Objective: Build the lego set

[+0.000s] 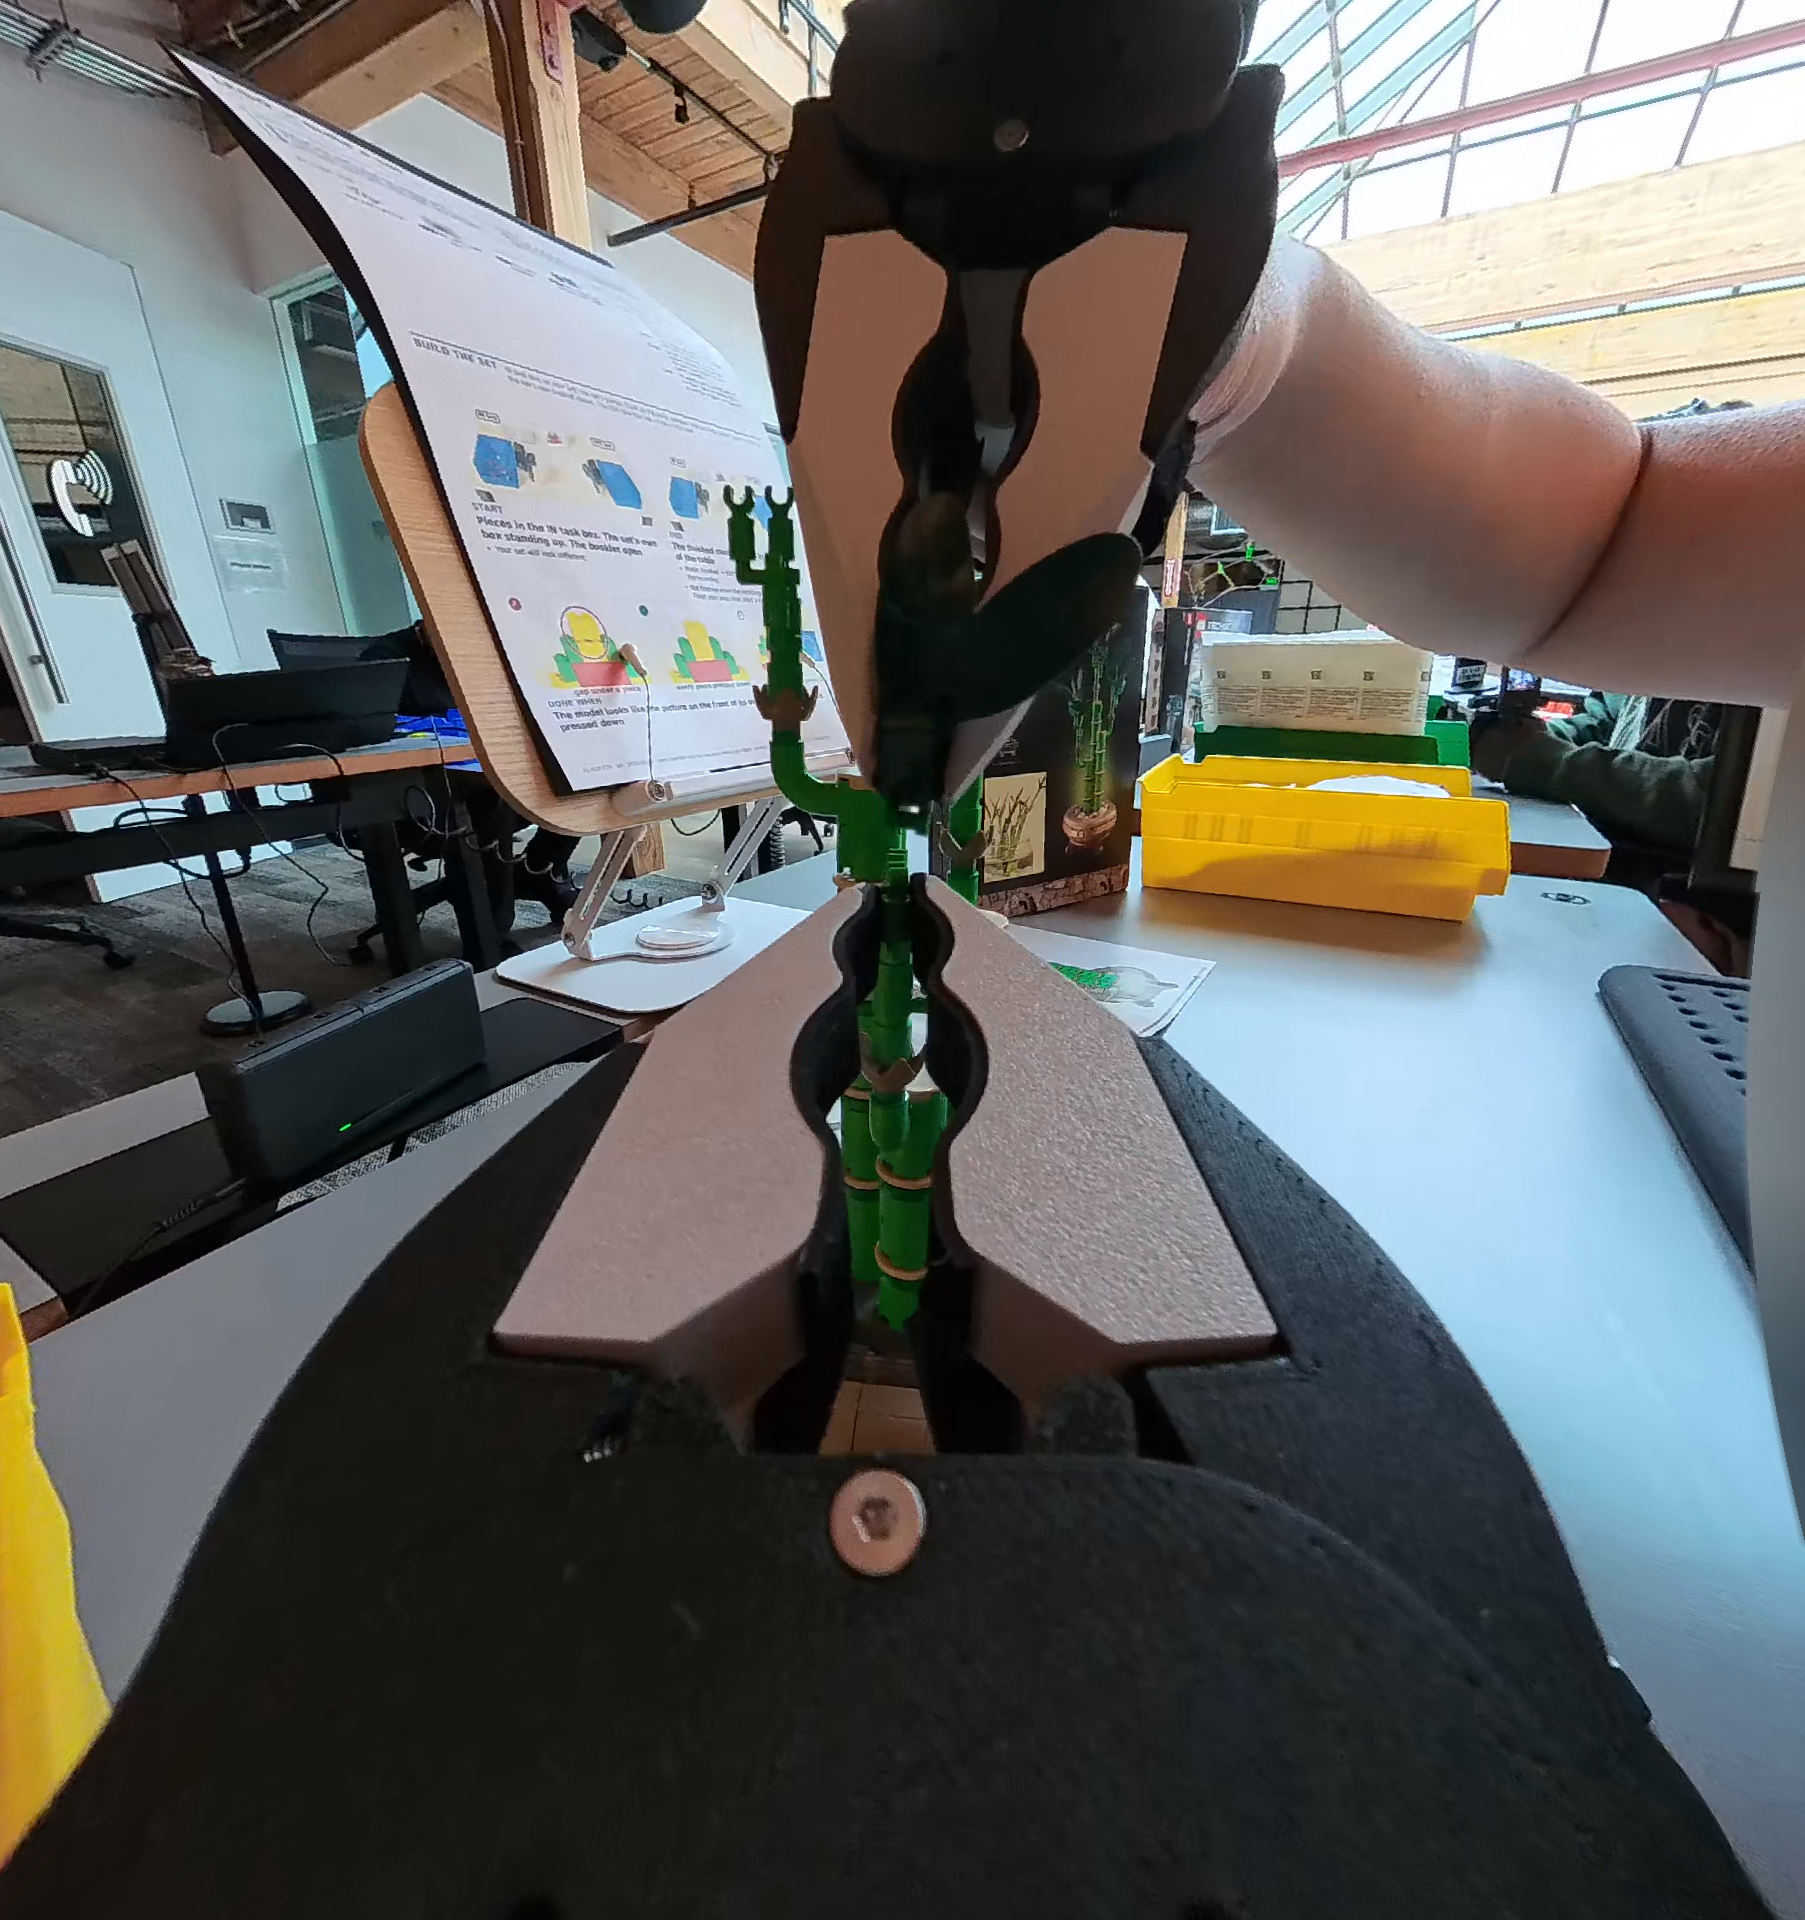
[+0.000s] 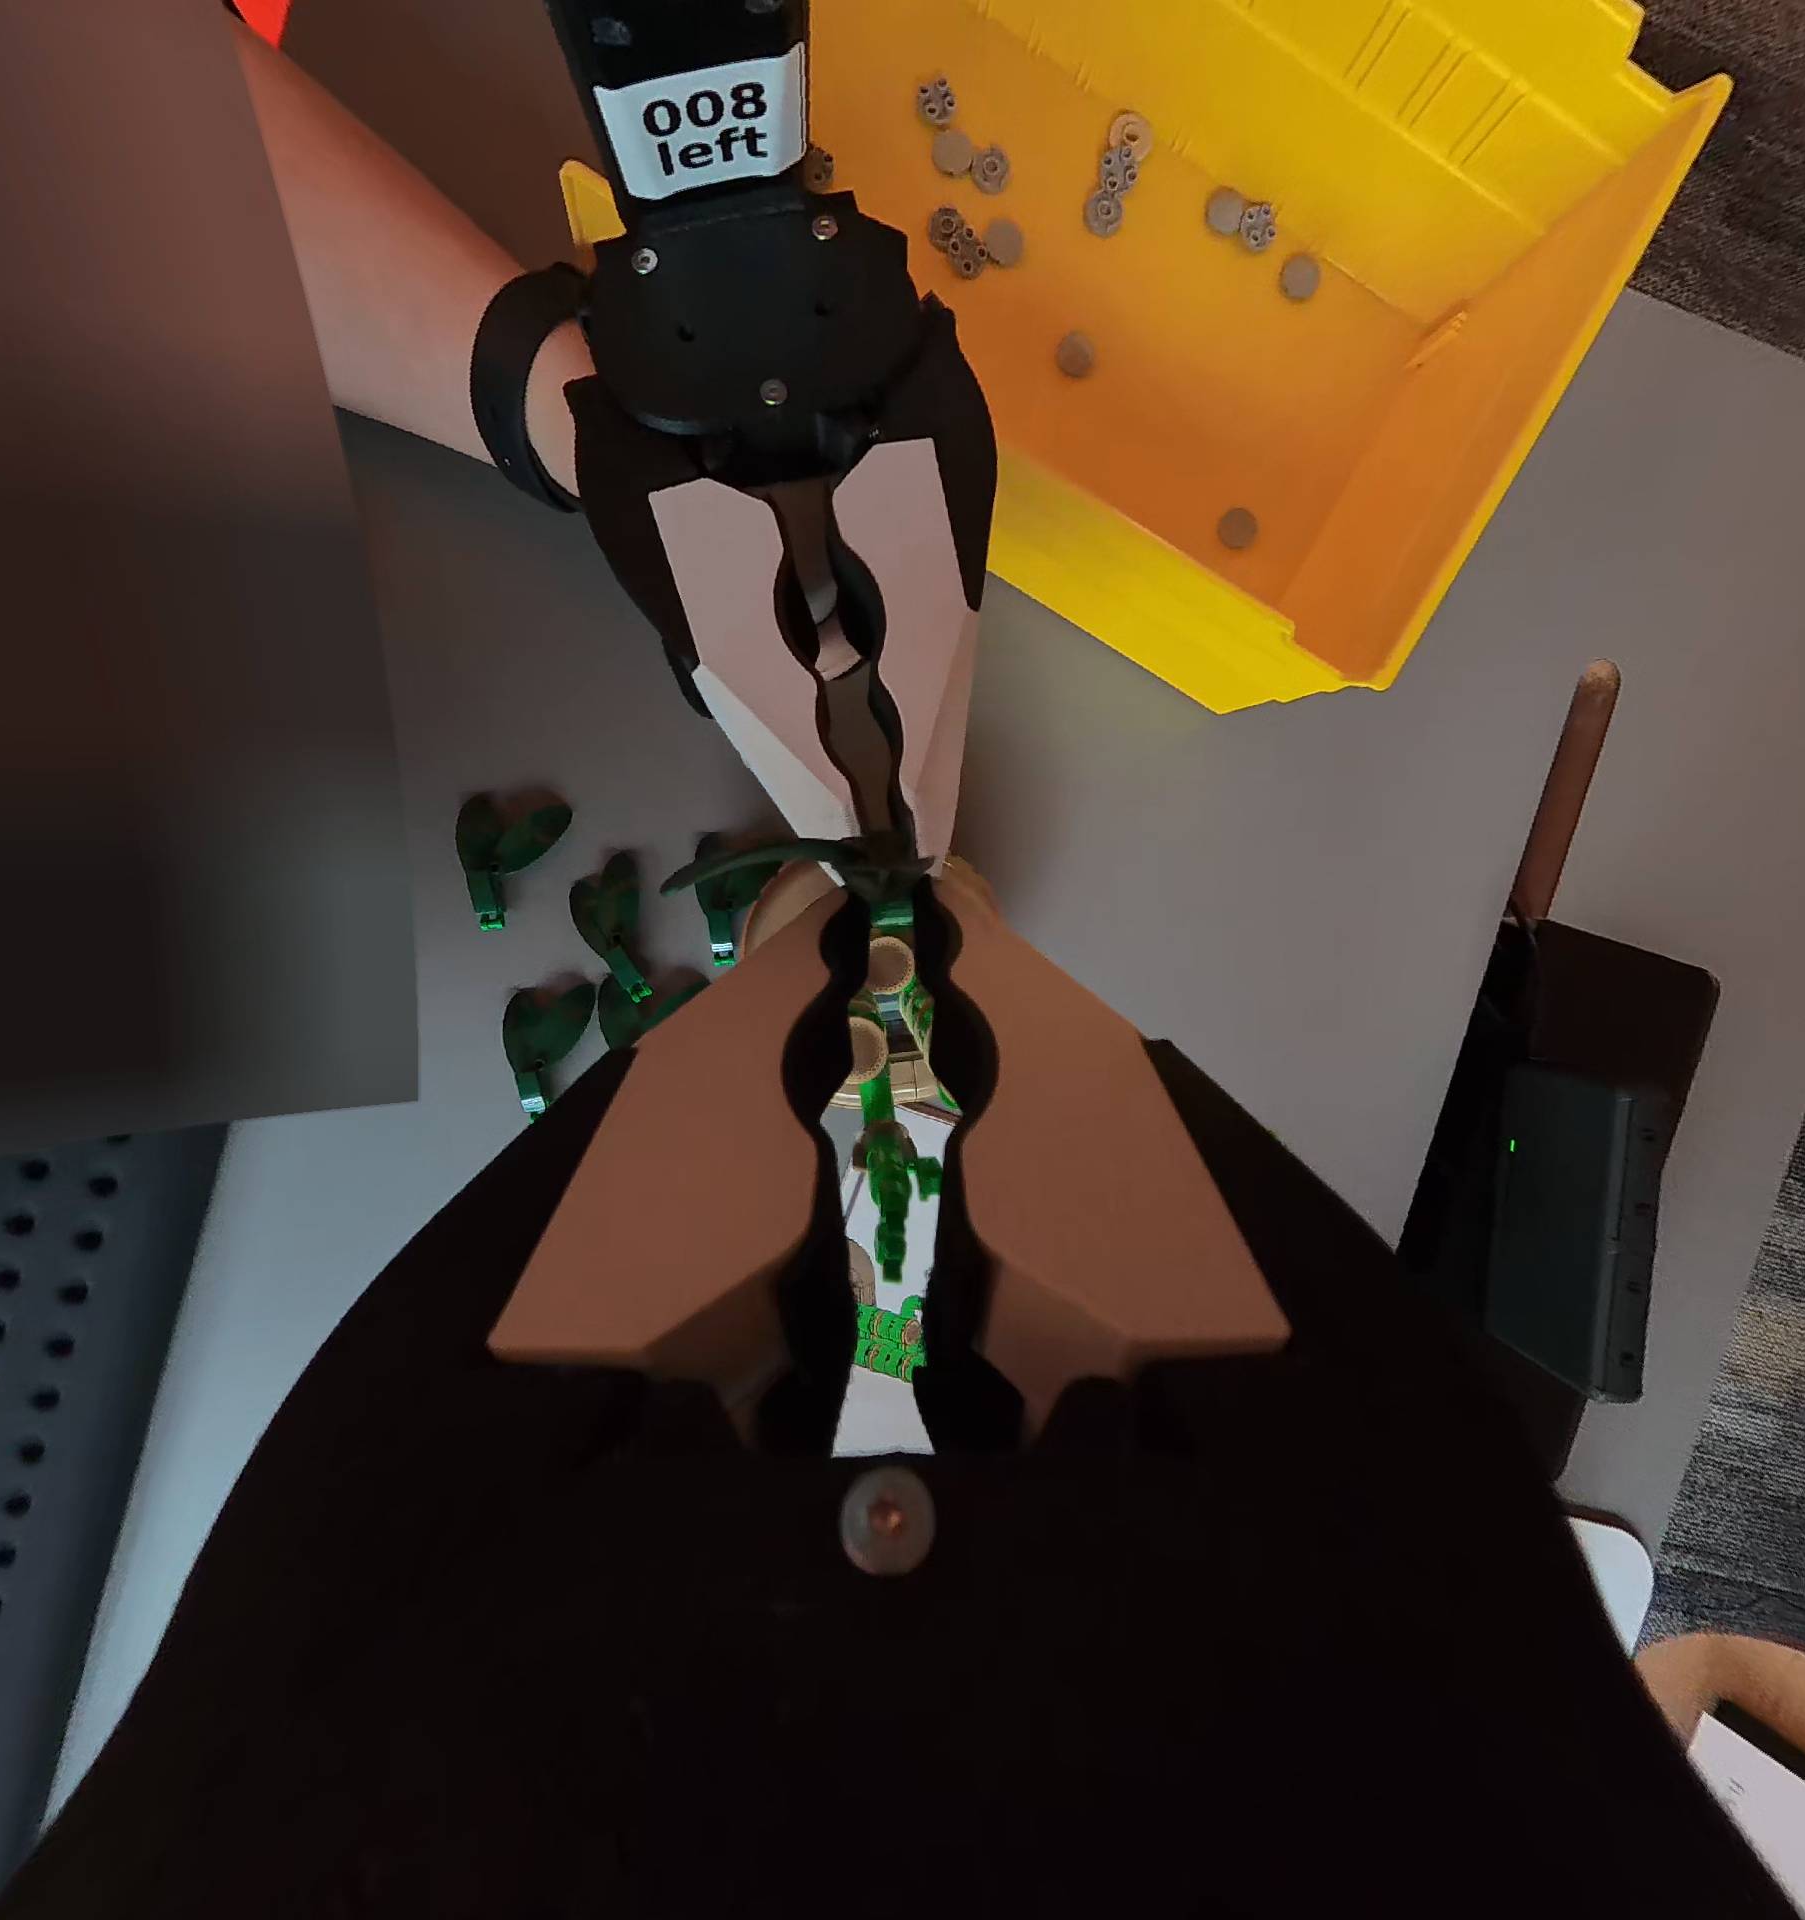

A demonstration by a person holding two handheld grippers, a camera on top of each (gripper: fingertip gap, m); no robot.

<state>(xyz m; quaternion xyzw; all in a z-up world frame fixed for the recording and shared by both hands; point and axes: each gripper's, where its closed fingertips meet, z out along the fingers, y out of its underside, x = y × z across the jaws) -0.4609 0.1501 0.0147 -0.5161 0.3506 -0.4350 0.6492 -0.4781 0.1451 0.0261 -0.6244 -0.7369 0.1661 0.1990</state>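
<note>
The left tool [image 1: 890, 883] is closed tight around the upright green bamboo stalk model [image 1: 882, 1049], its two fingers pinching the stem partway up, above the banded lower segments. A side branch [image 1: 778, 613] rises from the stem and ends in two small clips. The right tool [image 1: 903, 790] comes down from above with its fingers nearly together, clamped on a dark green leaf piece [image 1: 1023, 613] whose lower end meets the stem just above the left tool's tips. In the right wrist view the two tools meet tip to tip over the model, and several loose leaf pieces [image 2: 508, 847] lie on the grey tabletop [image 2: 1241, 831] beside it. A yellow bin [image 2: 1397, 364] with small round tan pieces [image 2: 1074, 353] sits toward one tabletop edge. Behind the model stand the set's box [image 1: 1069, 769], a second yellow bin [image 1: 1324, 842] and an instruction sheet on a wooden stand [image 1: 565, 520].
</note>
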